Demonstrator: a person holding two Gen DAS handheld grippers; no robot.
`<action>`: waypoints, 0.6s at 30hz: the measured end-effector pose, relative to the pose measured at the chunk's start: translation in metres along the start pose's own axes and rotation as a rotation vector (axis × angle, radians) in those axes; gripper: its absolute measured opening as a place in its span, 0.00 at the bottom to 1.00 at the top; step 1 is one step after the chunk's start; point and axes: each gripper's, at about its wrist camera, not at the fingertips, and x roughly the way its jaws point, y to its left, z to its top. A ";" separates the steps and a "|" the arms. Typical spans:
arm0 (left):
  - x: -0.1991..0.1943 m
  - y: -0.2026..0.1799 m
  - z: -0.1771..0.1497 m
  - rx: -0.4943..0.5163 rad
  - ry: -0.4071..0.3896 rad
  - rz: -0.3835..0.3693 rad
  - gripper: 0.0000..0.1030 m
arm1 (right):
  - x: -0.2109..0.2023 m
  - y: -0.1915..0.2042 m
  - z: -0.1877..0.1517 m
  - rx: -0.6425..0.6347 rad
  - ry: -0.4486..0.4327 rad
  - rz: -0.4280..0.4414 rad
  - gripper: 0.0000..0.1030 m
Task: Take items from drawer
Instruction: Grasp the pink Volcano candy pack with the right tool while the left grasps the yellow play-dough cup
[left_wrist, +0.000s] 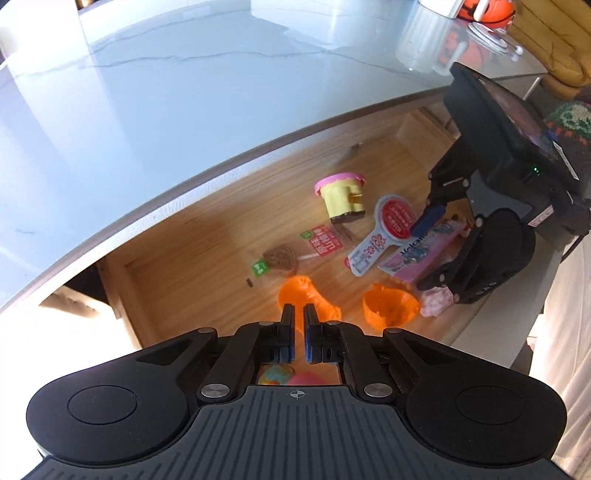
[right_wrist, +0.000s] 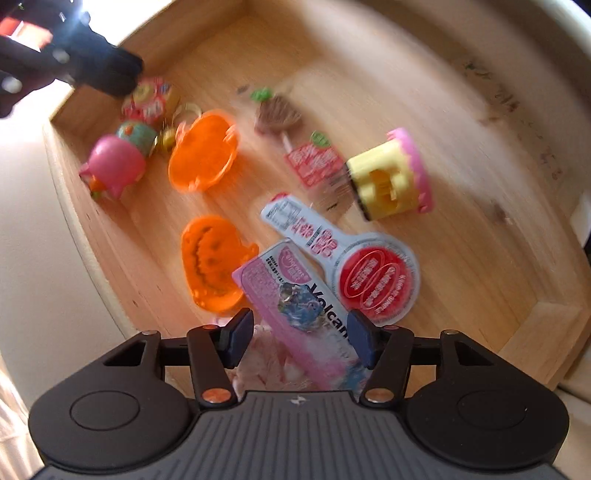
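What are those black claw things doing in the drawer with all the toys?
A person is taking things out of an open wooden drawer with two hand-held grippers. The right gripper points down over a pink packet, with the packet between its jaws; whether the pads press on it yet is unclear. The left gripper is shut above an orange pumpkin shell; whether it holds anything is hidden. The yellow toy cake and the lollipop still lie inside.

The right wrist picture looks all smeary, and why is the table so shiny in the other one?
Right wrist view: motion blur smears the yellow toy cake with pink frosting and orange plastic pumpkin shells. Left wrist view: sharper; window glare whitens the glossy grey tabletop, and the fisheye lens bends its edge.
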 end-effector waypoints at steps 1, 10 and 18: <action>-0.001 0.000 -0.001 0.004 0.006 0.003 0.06 | 0.001 0.003 0.001 -0.019 0.005 -0.012 0.53; 0.006 0.018 -0.006 0.039 0.075 0.010 0.10 | -0.019 0.001 -0.023 0.038 -0.058 -0.046 0.27; 0.018 -0.012 0.009 0.138 -0.059 0.045 0.13 | -0.076 -0.013 -0.072 0.217 -0.257 0.006 0.33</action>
